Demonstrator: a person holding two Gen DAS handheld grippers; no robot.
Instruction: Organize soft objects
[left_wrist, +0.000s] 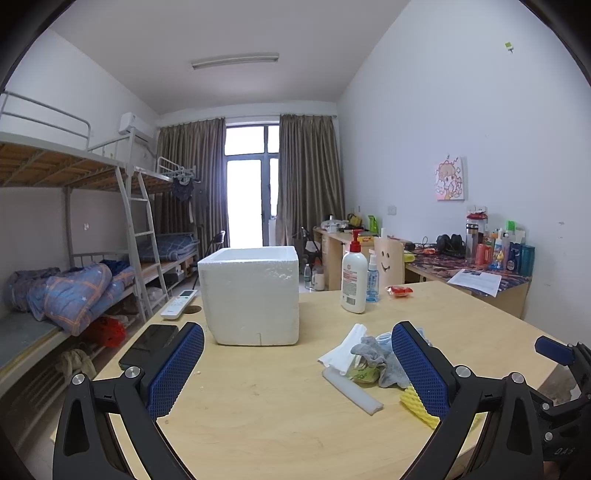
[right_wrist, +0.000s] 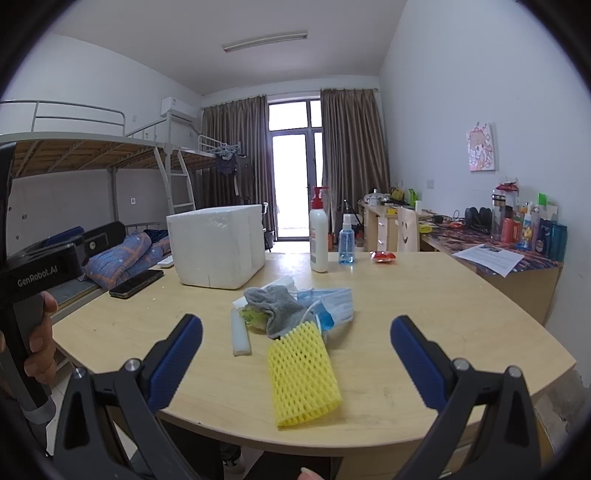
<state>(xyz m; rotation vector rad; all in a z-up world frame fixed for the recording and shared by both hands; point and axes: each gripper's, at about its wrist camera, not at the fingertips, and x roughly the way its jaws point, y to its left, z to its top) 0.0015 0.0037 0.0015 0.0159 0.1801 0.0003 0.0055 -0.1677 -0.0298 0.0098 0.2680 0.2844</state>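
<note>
You hold both grippers' fingers wide and empty, the right gripper (right_wrist: 295, 354) over the yellow foam net (right_wrist: 303, 380), the left gripper (left_wrist: 297, 365) facing the foam box (left_wrist: 251, 295), likely their destination.

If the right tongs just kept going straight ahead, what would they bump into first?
Probably the yellow foam net sleeve, which lies on the table right between the open right tongs. Just beyond it sits the grey sock on the face mask. Their height above the table is unclear.

Bare table (right_wrist: 424, 291) lies open from 1 to 3 o'clock of the soft pile (right_wrist: 295, 310); foam box (right_wrist: 218, 247) blocks 11 o'clock, lotion bottle (right_wrist: 318, 236) and spray bottle (right_wrist: 346, 242) 12, phone (right_wrist: 136, 283) 10
</note>
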